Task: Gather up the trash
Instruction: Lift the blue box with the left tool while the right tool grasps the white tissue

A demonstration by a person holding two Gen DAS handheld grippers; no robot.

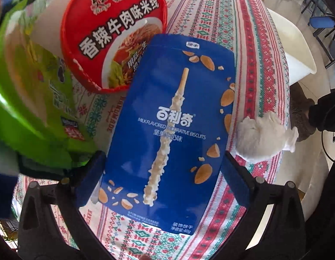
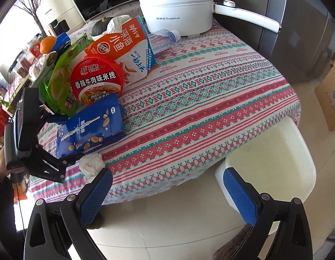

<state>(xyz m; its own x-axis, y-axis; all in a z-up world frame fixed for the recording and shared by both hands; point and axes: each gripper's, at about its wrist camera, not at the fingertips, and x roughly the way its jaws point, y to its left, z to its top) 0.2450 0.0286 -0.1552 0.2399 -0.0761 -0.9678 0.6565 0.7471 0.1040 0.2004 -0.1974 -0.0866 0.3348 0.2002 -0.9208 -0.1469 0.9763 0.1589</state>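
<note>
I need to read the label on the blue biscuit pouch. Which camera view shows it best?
The left wrist view: the blue biscuit pouch fills the frame face-on between the open left gripper, print legible. The right wrist view shows it small, slanted and partly behind the left gripper.

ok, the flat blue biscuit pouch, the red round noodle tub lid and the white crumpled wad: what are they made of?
Flat blue biscuit pouch: probably plastic film, matte, lying smooth with soft sheen. Red round noodle tub lid: looks like glossy printed foil or paper in a ridged plastic rim. White crumpled wad: likely tissue paper, soft fuzzy creases.
</note>
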